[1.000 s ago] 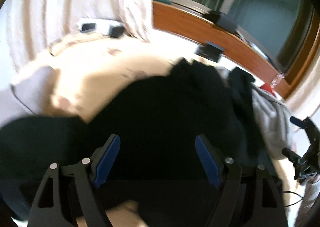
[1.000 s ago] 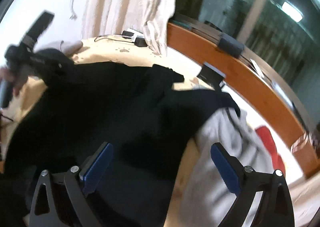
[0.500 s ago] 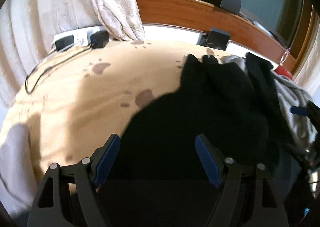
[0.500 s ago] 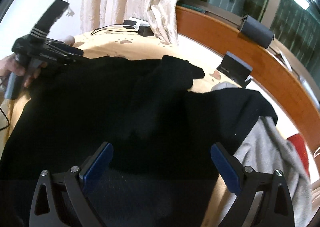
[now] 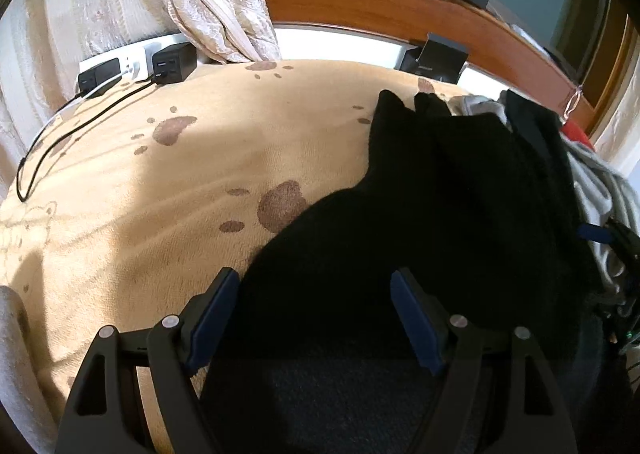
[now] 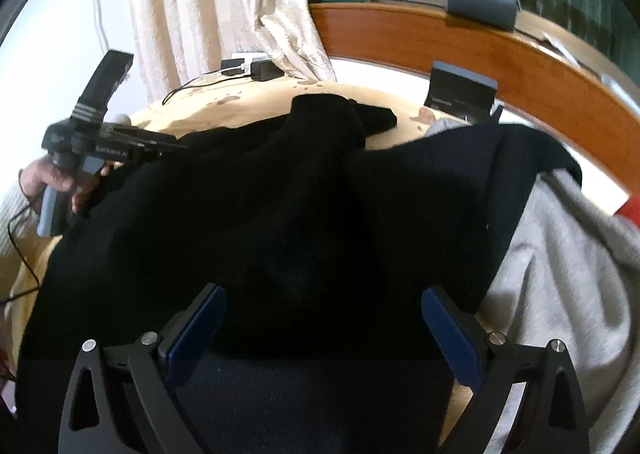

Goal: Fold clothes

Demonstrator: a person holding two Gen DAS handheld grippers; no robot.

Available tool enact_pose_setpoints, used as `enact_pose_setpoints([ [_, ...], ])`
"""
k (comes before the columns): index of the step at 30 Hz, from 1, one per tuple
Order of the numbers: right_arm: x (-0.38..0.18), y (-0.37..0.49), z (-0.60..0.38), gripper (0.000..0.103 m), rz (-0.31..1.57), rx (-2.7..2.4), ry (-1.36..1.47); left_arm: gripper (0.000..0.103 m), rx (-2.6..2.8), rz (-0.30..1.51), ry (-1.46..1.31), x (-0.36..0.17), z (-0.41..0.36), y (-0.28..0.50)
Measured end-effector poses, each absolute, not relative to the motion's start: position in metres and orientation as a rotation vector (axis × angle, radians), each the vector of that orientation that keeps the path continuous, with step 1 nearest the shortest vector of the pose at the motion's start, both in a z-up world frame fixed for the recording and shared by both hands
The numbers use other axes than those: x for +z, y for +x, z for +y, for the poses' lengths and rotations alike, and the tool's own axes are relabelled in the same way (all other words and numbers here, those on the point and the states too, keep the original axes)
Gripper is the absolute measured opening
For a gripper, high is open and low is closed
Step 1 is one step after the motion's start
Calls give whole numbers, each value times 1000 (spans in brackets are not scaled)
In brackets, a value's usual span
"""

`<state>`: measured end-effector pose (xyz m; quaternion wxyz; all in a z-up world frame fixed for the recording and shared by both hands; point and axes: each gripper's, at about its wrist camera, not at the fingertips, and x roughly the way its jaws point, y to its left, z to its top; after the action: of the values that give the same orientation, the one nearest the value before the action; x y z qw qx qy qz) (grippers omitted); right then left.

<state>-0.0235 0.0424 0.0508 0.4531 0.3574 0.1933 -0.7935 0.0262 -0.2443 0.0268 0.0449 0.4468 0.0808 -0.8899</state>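
Looking along the left gripper (image 5: pixel 314 308), we saw its blue pads spread wide with the black garment (image 5: pixel 432 214) lying beneath and between them, not pinched. The right gripper (image 6: pixel 322 328) stood just as wide over the same dark cloth, holding nothing that we could see. The garment sprawled across the centre and right of the left wrist frame on the tan paw-print blanket (image 5: pixel 168 182), its far end overlapping a grey garment (image 6: pixel 560 274) at the right of the right wrist frame. We judged the main risk to be a closing jaw catching the blanket or the grey cloth along with the black layer, since they lay touching. Black on black also hid the hems, so a grab could take a bunched middle, not an edge.
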Motion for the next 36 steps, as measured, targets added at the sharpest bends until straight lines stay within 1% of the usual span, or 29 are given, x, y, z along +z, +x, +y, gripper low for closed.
enact_pose_setpoints([
  [2, 49, -26, 45, 100, 456, -1954, 904, 82, -2681, 193, 1358, 26, -241, 23],
  [10, 46, -28, 47, 100, 428, -1933, 936, 83, -2670, 176, 1385, 25, -244, 14],
  [11, 46, -28, 46, 100, 427, -1930, 938, 83, -2670, 176, 1390, 25, -244, 14],
  [12, 45, -29, 47, 100, 424, -1929, 941, 79, -2682, 169, 1392, 26, -242, 15],
  [13, 45, -29, 47, 100, 420, -1928, 945, 67, -2696, 162, 1393, 27, -239, 16],
  [14, 45, -30, 47, 100, 416, -1927, 949, 59, -2709, 154, 1395, 28, -236, 17],
  [15, 44, -31, 48, 100, 410, -1926, 955, 41, -2722, 147, 1395, 30, -231, 18],
  [16, 44, -32, 48, 100, 404, -1925, 961, 28, -2735, 139, 1394, 31, -226, 20],
  [18, 43, -34, 49, 100, 387, -1923, 977, 19, -2740, 90, 1384, 32, -216, 22],
  [20, 43, -36, 50, 100, 372, -1920, 991, 17, -2730, 43, 1366, 35, -208, 25],
  [23, 41, -41, 52, 100, 346, -1914, 1014, 16, -2737, 87, 1317, 39, -206, 32],
  [26, 40, -43, 53, 100, 333, -1911, 1025, 16, -2727, 206, 1234, 40, -215, 39],
  [29, 39, -42, 51, 101, 353, -1915, 1029, 16, -2700, 368, 1192, 36, -229, 43],
  [30, 39, -41, 48, 102, 376, -1916, 1029, 16, -2689, 418, 1180, 35, -233, 44],
  [32, 37, -36, 44, 102, 440, -1927, 1022, 16, -2688, 454, 1156, 36, -236, 47],
  [36, 34, -27, 36, 102, 555, -1944, 1004, 16, -2679, 478, 1144, 37, -237, 50],
])
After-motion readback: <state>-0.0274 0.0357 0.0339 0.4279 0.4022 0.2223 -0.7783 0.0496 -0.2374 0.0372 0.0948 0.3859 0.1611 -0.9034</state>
